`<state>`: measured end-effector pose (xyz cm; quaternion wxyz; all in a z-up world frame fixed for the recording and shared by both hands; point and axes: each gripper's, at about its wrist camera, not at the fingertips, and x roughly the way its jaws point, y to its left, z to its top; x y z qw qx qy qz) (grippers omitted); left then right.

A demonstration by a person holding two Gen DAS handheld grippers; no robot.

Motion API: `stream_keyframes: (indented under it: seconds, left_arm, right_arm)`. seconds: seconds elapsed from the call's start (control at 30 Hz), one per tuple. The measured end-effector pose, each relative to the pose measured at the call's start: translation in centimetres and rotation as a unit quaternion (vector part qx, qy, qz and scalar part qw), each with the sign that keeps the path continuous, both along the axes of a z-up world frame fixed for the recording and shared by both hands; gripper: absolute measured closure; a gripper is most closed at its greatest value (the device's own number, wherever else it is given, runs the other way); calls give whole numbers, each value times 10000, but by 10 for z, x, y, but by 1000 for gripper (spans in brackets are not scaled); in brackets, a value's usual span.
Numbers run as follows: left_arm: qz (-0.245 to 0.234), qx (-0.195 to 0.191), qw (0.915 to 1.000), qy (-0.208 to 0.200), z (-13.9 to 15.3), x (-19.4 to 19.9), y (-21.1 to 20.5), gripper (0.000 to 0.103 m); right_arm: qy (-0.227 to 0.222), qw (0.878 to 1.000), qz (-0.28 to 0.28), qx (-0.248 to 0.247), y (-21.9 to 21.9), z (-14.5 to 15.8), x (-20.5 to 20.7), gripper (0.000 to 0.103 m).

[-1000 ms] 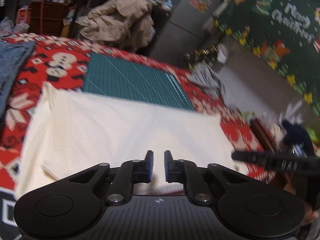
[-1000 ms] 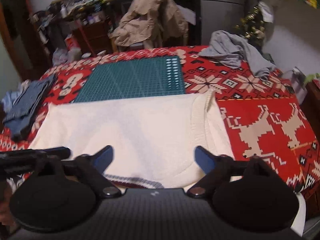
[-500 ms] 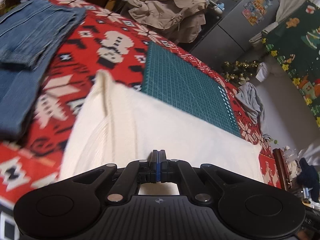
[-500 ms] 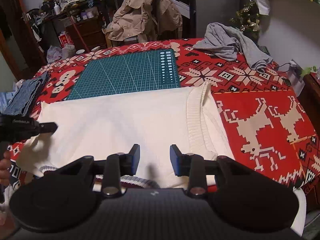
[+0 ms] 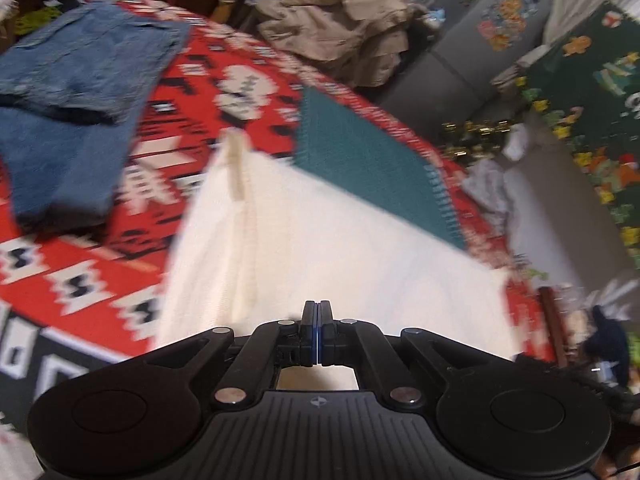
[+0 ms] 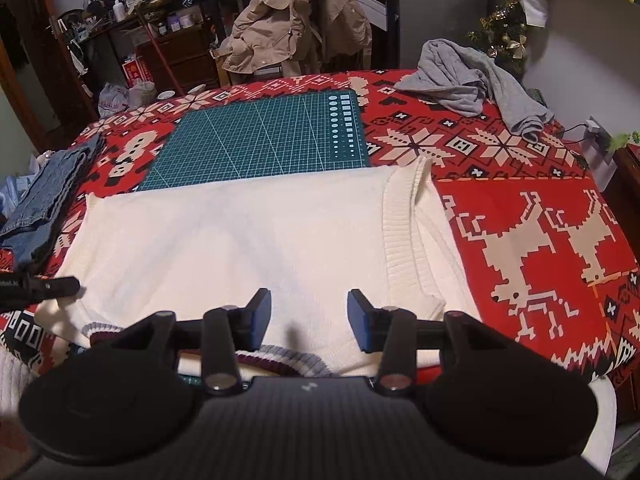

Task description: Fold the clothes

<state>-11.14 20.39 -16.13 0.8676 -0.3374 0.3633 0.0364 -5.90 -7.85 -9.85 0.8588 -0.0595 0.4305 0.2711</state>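
White sweater (image 6: 240, 240) flat on table (image 6: 520, 216), partly over green mat (image 6: 260, 136). My left tongs (image 5: 317, 316) closed, whether pinching knit unclear; right tongs (image 6: 308, 312) open above collar edge. Fold evenly, keep edges aligned.

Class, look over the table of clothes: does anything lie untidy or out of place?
Yes. The grey garment lies crumpled at the far right corner, spilling over the table edge, while the jeans are folded and the white sweater lies flat. A beige jacket hangs bunched behind the table.
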Motion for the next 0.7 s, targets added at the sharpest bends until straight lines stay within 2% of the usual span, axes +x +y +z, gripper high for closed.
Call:
stream_keyframes:
  seconds: [0.1, 0.23, 0.57, 0.7]
  left_arm:
    - [-194, -19, 9998, -4, -1, 18, -10, 103]
    - [-336, -208, 9988, 294, -20, 31, -16, 103]
    - [-245, -465, 9981, 333, -18, -20, -7, 103]
    - [-302, -662, 9972, 149, -13, -15, -11, 103]
  right_arm:
    - [34, 10000, -25, -1, -1, -1, 0, 54]
    - [1, 10000, -21, -14, 0, 1, -2, 53]
    - [113, 9999, 25, -73, 0, -8, -2, 52]
    - [159, 9998, 48, -64, 1, -10, -2, 52]
